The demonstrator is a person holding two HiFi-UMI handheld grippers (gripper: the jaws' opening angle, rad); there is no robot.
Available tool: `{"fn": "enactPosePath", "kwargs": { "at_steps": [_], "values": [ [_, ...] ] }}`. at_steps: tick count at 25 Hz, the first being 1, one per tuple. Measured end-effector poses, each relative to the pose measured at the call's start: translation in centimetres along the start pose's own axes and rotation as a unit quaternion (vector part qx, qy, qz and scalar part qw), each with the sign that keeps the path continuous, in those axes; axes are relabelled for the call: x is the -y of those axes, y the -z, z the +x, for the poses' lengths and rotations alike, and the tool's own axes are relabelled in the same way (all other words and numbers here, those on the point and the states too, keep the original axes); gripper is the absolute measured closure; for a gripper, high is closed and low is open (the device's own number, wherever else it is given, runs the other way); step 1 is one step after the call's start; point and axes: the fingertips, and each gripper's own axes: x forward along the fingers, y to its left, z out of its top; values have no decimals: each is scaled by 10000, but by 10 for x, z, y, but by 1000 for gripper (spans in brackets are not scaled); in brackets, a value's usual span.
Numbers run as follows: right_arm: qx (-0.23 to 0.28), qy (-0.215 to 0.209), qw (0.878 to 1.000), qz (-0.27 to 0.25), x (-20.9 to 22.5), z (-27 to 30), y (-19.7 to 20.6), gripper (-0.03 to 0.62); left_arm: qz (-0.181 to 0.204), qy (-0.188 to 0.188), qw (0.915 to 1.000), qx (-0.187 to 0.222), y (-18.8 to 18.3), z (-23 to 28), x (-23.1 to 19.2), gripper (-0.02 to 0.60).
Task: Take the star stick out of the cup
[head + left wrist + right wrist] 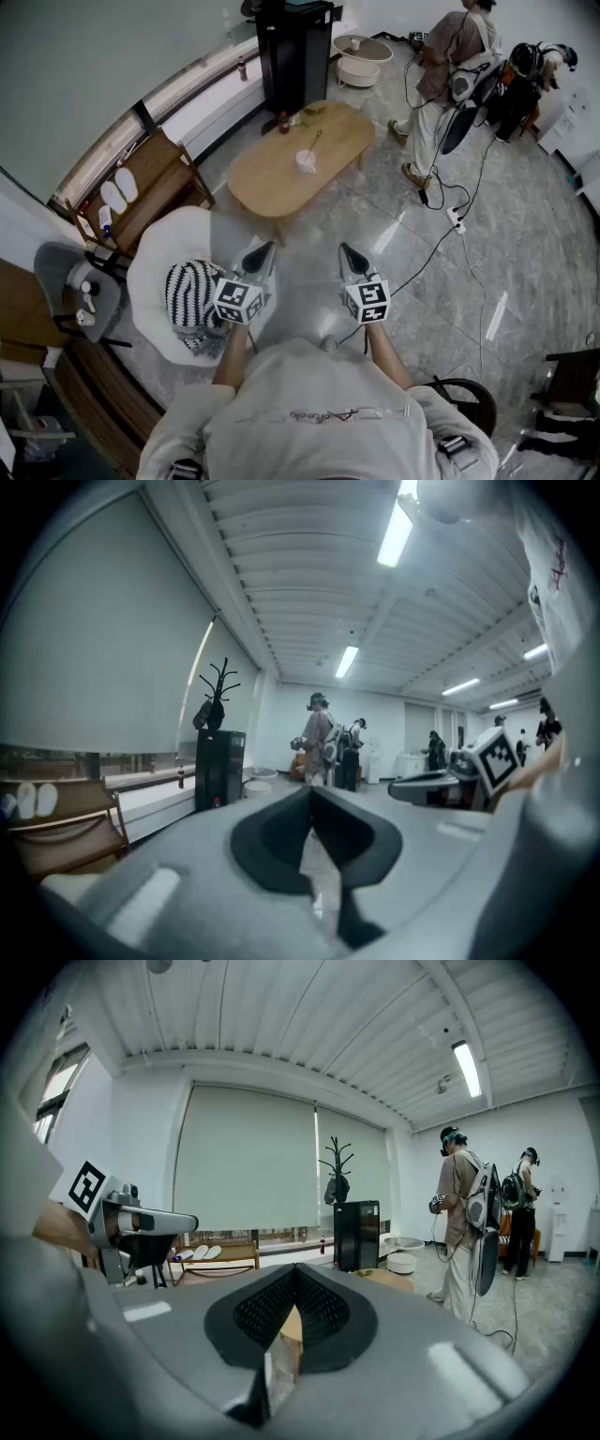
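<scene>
Cup (306, 161) seen at table (267, 183) centre, stick (314, 142) leaned in it, top tilted toward table's far side. Left gripper (262, 253) and right gripper (349, 253) held well short of table's near edge, both closed, empty; cup lies ahead between them, neither judged nearer.

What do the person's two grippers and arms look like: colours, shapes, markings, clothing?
Both grippers look alike: the left gripper and the right gripper have pale grey bodies narrowing to dark pointed jaws. Each carries a white cube with black square markers. The person wears a light short-sleeved shirt with faint print.
</scene>
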Motion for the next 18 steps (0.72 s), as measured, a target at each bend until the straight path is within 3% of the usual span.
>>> {"fn": "enactPosePath", "kwargs": {
  "at_steps": [18],
  "values": [
    [45, 239, 9997, 89, -30, 18, -6, 589, -16, 184, 9998, 50, -2, -18, -35, 583]
  ]
}}
